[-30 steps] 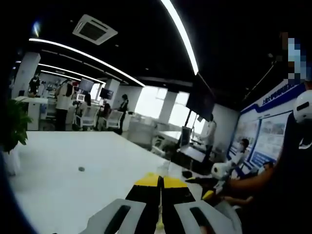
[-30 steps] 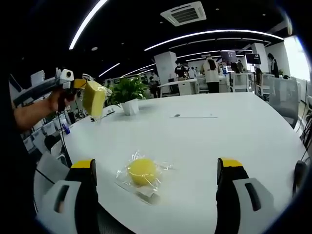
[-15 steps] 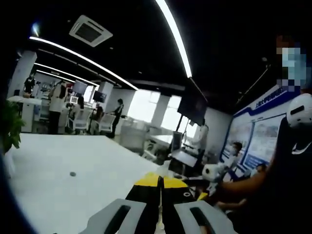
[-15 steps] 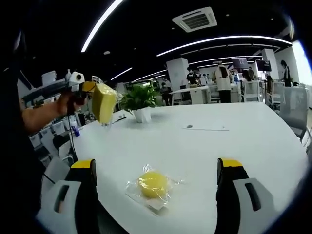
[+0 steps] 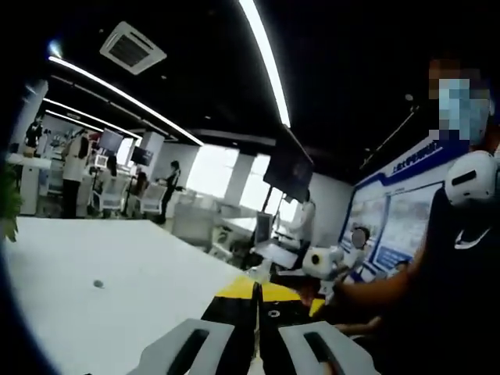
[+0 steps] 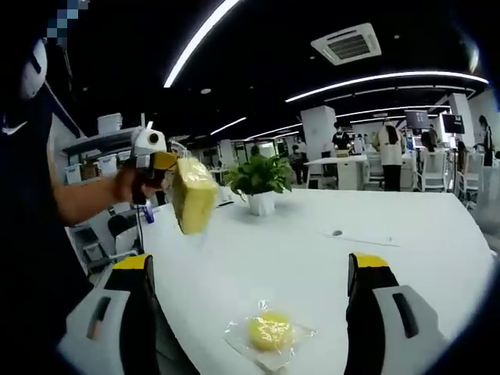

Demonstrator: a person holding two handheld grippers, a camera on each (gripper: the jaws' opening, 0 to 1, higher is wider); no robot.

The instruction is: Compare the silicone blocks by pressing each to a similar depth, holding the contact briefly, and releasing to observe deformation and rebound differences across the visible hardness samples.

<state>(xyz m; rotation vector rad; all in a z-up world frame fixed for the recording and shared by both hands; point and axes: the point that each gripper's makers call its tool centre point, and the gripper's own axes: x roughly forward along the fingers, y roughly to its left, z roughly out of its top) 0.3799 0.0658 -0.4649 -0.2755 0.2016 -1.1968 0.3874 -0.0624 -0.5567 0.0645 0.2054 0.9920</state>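
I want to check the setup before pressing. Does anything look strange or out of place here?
One thing stands out: the yellow block is not on the white table. The left gripper holds it in the air, shut on it. The round yellow sample lies on the table in a crumpled clear wrapper.

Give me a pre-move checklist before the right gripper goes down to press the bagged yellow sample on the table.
1. Right gripper open: ok, jaws wide apart.
2. Bagged round yellow sample lies between the jaws' lines on the white table: ok.
3. Left gripper lifted away from the table: ok, it holds the yellow block in the air.
4. Left gripper's grip firm: cannot tell.
5. Potted plant far from the press spot: ok.
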